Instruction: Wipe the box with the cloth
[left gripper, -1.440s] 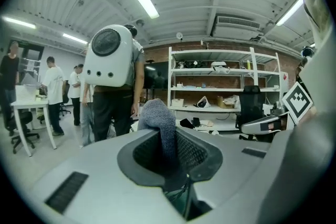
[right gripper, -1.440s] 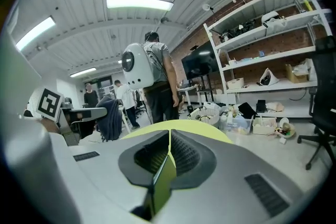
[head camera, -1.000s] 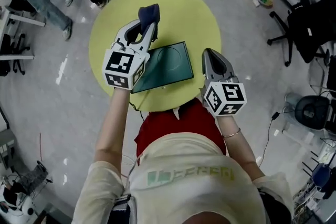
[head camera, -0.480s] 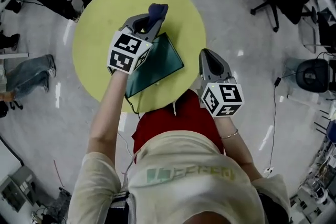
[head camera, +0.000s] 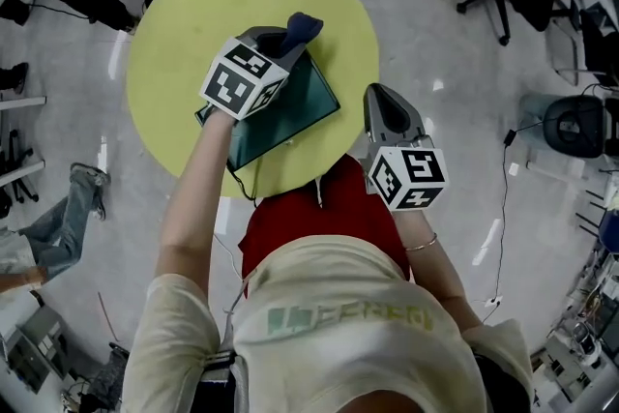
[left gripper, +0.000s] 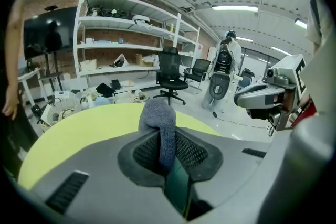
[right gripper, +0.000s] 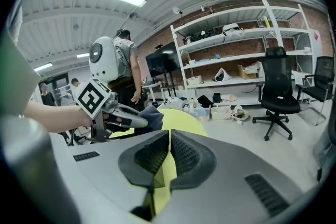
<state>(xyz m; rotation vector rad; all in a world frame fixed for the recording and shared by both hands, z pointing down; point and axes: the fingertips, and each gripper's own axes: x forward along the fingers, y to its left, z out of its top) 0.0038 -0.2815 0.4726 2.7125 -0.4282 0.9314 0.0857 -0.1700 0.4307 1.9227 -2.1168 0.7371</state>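
- Your left gripper (head camera: 286, 42) is clenched on the dark blue fabric cloth (head camera: 302, 24). In the left gripper view the jaws pinch the cloth (left gripper: 157, 119) between their ribbed black pads (left gripper: 191, 152), and a rounded bunch of it sticks out past the jaw tips.
- The flat dark green rectangular box (head camera: 295, 111) lies on the round yellow table (head camera: 184, 14), turned at an angle to you, on the side of the table nearer you.
- The left gripper is over the far left part of the box, with the cloth at the box's far corner. A sliver of the green box (left gripper: 178, 186) shows below the jaws in the left gripper view. You can't tell from either view whether the cloth touches the box.
- Your right gripper (head camera: 384, 102) has its jaws together with nothing between them. In the right gripper view only the yellow table surface (right gripper: 164, 186) shows through the thin slit.
- The right gripper is at the table's right rim, just beside the box and apart from it.
- The right gripper view shows the left gripper (right gripper: 126, 119) with the cloth (right gripper: 152, 118) at its tip over the table.
- A black office chair (right gripper: 276, 86) stands on the grey floor well behind the table.
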